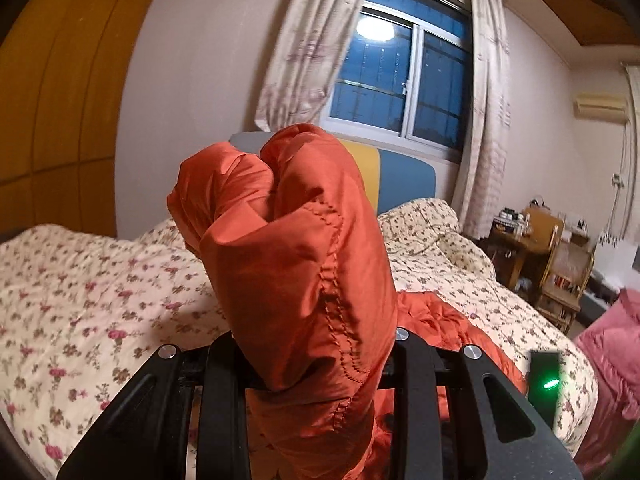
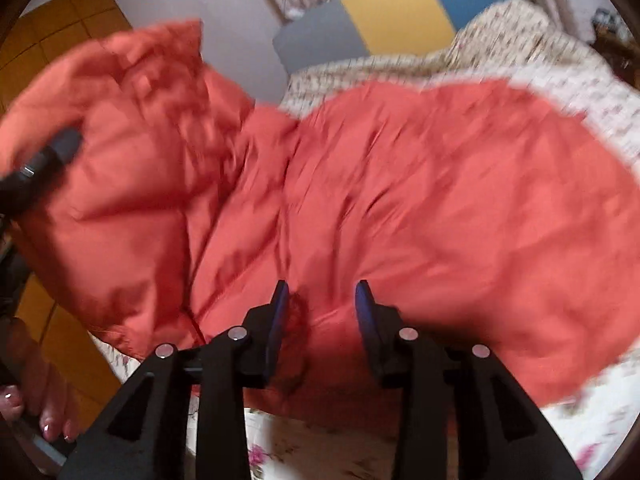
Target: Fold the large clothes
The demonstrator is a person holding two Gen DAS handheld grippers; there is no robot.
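My left view is sharp and warmly lit; a ceiling lamp glares in the dark window point(image 1: 400, 76), walls bowing around it. My right view is smeared with motion blur, corners black.

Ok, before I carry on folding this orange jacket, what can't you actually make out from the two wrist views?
- Left wrist view: the left gripper fingertips are buried under the bunched orange jacket, so the pad contact is hidden.
- Right wrist view: motion blur smears the jacket; seams, sleeves and zip are unreadable.
- Right wrist view: the right gripper stands open over the cloth; whether the pads touch it is unclear.
- The jacket's lower hem is cut off by the gripper body in both views.
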